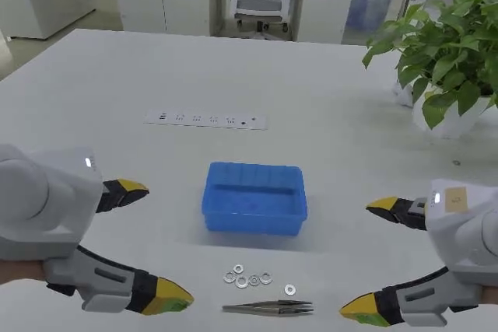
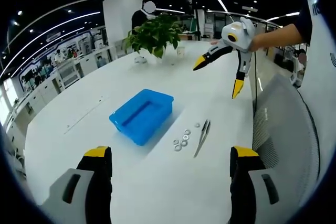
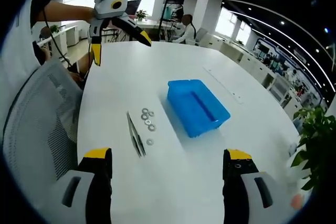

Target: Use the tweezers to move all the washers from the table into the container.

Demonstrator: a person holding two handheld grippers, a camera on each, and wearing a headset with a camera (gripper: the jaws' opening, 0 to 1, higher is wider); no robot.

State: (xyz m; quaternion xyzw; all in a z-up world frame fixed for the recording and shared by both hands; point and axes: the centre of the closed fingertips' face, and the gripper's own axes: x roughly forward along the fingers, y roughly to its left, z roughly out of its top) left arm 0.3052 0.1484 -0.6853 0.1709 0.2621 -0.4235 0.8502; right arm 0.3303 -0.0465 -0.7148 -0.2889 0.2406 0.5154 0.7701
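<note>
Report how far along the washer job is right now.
Done: nothing yet; the blue container shows no washer inside. In hand: nothing; the left gripper and right gripper hover open and empty on either side of the work. Left: everything. The tweezers lie untouched on the table, and the washers, about six, sit loose between the tweezers and the container.

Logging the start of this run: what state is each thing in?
Left gripper: open, holding nothing.
Right gripper: open, holding nothing.
Tweezers: lying on the table, not held.
Container: upright, no washers inside.
Washers: loose on the table, beside the tweezers.
</note>
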